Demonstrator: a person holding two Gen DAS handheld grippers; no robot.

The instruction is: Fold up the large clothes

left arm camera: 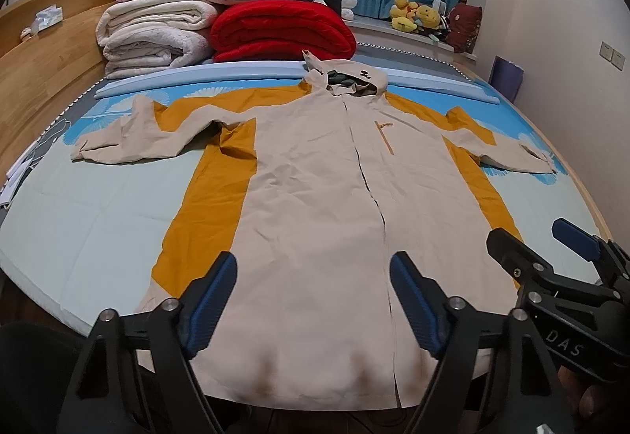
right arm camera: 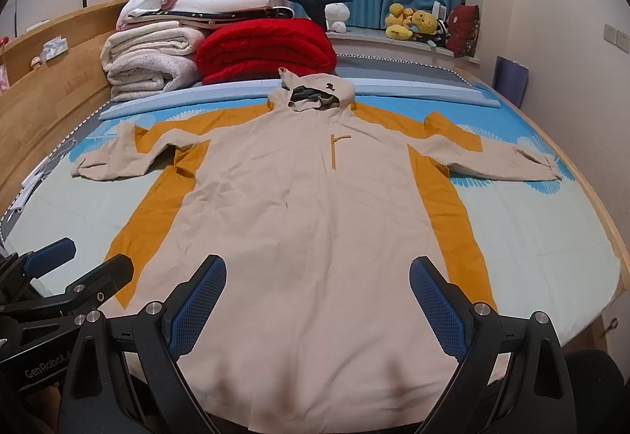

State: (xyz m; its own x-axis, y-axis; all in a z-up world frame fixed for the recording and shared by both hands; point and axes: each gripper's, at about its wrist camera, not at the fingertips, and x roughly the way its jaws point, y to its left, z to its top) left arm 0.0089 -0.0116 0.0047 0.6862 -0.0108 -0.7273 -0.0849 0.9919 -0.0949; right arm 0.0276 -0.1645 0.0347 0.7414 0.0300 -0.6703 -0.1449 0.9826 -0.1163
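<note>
Beige-and-mustard hooded jacket (left arm camera: 315, 166) spread flat on bed (left arm camera: 98, 213) — hem at near edge. Left gripper (left arm camera: 313, 300) and right gripper (right arm camera: 317, 300) above hem — jaws spread, empty.

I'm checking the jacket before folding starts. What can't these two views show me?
- Jacket hem: both views, cut off by the bottom edge and blurred behind the open left tool and right tool.
- Hood logo: too small to read.
- Jacket's underside and the sheet beneath: hidden by the fabric.
</note>
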